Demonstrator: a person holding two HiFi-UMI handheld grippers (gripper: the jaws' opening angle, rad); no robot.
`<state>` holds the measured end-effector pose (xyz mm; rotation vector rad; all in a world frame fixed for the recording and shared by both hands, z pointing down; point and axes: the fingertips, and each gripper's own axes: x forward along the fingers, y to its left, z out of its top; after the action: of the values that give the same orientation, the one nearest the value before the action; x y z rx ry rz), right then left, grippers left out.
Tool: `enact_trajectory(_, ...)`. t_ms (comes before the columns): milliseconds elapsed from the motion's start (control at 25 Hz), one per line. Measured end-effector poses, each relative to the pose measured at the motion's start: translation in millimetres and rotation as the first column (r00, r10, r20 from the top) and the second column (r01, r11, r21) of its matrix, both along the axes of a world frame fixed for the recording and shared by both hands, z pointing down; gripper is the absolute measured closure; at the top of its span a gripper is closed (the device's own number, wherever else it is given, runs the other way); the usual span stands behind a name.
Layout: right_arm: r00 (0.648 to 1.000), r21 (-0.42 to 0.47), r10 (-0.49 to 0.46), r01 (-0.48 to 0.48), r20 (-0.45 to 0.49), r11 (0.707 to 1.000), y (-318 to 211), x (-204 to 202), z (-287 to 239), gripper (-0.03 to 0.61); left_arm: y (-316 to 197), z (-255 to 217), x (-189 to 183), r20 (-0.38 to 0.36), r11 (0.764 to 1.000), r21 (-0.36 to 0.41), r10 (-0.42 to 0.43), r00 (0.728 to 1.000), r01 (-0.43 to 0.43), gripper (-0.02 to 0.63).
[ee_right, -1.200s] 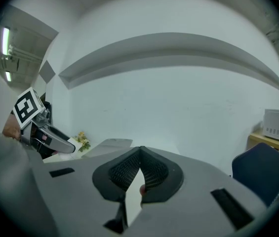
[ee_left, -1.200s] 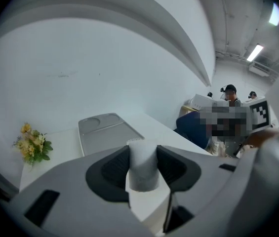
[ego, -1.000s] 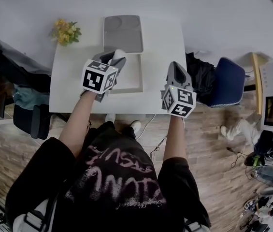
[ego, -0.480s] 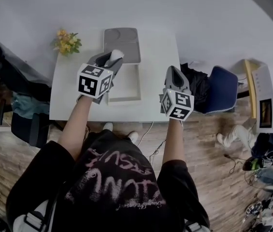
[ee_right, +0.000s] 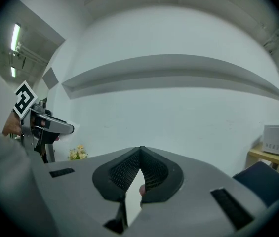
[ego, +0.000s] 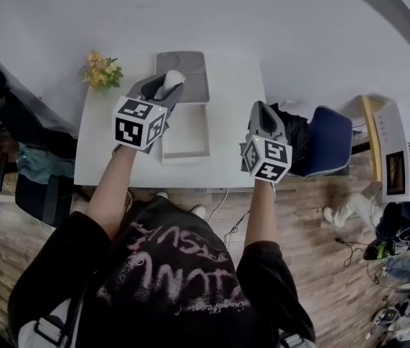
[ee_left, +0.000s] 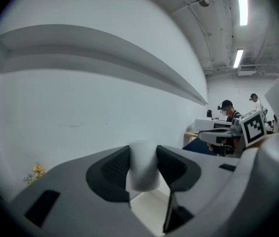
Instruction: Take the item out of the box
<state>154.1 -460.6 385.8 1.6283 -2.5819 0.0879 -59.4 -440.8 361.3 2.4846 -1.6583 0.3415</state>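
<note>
Head view showed the person's two bare forearms reaching out over a white table [ego: 103, 151], each hand carrying a gripper. Nearest, the right gripper [ego: 261, 110] hung at the table's right edge, and the right gripper view showed its ribbed jaws clenched tip to tip with nothing gripped. A little farther off, the left gripper [ego: 162, 90] grasped the item [ego: 173, 77], a small white rounded piece; the left gripper view showed it [ee_left: 143, 164] pinched between both dark pads and raised against the pale wall, out of the box. Beneath that gripper the open white box [ego: 185, 156] lay on the table. A grey tray [ego: 194, 78] lay just beyond it. Yellow flowers [ego: 101, 72] stood at the far left corner.
</note>
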Motion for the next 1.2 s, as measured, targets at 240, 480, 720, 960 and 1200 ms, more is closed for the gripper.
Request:
enact_trajectory(240,1.0,0.027,-0.009,0.009,-0.012,1.0,0.3,-0.8,-10.3,0.571,2.4,-17.3,-4.8,-0.001,0.998,0.054,-0.011,1.0,0.011,0.442)
enact_trajectory(480,1.0,0.048,-0.018,0.019,-0.01,0.999,0.8,-3.1,-16.2,0.571,5.7,-27.8,-6.6,-0.003,0.995,0.097,-0.021,1.0,0.021,0.442)
enact_trajectory(720,1.0,0.058,-0.018,0.02,-0.025,0.998,-1.0,-5.5,-21.9,0.571,5.4,-35.8,-10.5,-0.011,0.992,0.12,-0.027,1.0,0.028,0.442)
enact_trajectory(960,1.0,0.065,-0.013,0.015,-0.027,0.998,-3.4,-4.3,-24.4,0.571,3.8,-36.1,-9.5,-0.016,0.992,0.127,-0.017,1.0,0.019,0.442)
enact_trajectory(1200,0.999,0.071,-0.017,0.019,-0.036,0.997,-6.5,-5.1,-27.9,0.571,2.1,-38.9,-7.9,-0.039,0.991,0.133,-0.006,0.999,0.011,0.442)
